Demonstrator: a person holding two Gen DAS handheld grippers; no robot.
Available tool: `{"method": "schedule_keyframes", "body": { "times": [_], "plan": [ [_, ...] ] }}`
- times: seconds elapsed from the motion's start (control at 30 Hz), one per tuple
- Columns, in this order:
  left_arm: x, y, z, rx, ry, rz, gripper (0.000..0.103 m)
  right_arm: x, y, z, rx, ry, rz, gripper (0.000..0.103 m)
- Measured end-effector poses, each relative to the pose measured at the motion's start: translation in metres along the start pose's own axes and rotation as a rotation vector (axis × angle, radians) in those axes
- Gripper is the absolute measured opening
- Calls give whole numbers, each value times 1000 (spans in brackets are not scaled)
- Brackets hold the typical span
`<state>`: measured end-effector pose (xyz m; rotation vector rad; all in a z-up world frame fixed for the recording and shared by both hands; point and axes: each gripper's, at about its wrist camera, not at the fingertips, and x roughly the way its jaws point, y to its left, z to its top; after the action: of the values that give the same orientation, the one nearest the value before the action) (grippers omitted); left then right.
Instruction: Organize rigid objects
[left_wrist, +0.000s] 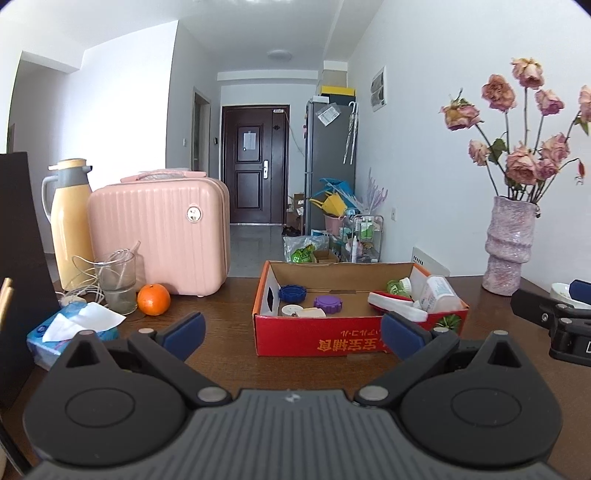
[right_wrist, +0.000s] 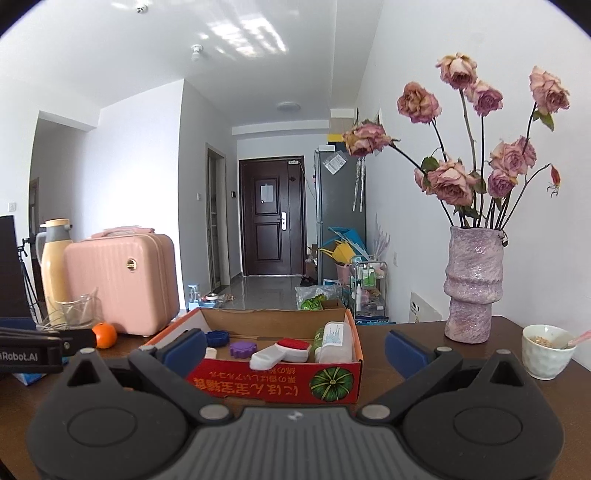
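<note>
A red cardboard box (left_wrist: 317, 341) (right_wrist: 258, 380) sits on the brown table. In it lie a blue cap (left_wrist: 292, 293) (right_wrist: 218, 338), a purple cap (left_wrist: 328, 302) (right_wrist: 242, 349), a white round lid (left_wrist: 291, 309), a white-and-red brush (left_wrist: 397, 306) (right_wrist: 284, 352), a white bottle (left_wrist: 439, 293) (right_wrist: 334, 341) and a green bottle (left_wrist: 399, 286). My left gripper (left_wrist: 293, 338) is open and empty just in front of the box. My right gripper (right_wrist: 295, 352) is open and empty in front of the box's right half.
A pink case (left_wrist: 159, 236), a yellow thermos (left_wrist: 70, 225), a glass (left_wrist: 116, 282), an orange (left_wrist: 153, 299) and a tissue pack (left_wrist: 70, 332) stand left of the box. A pink vase of dried roses (right_wrist: 472, 284) and a small white bowl (right_wrist: 546, 350) stand right.
</note>
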<state>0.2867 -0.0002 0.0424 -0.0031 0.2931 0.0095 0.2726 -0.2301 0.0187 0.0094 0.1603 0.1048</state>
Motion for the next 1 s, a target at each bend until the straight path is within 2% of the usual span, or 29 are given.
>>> {"method": "schedule_keyframes", "body": {
  "times": [0.1, 0.23, 0.5, 0.73, 1.0],
  "plan": [
    [-29, 1, -11, 11, -16, 3, 103, -30, 3, -9, -8, -13, 13, 103],
    [-61, 3, -30, 16, 8, 2, 103, -62, 7, -24, -17, -8, 16, 103],
    [-109, 10, -68, 13, 10, 38, 103, -116, 10, -49, -19, -6, 1, 103],
    [-123, 14, -86, 6, 36, 45, 103, -141, 14, -63, -25, 7, -3, 103],
    [-136, 15, -88, 4, 19, 42, 103, -150, 16, -70, -23, 23, -3, 103]
  ]
}}
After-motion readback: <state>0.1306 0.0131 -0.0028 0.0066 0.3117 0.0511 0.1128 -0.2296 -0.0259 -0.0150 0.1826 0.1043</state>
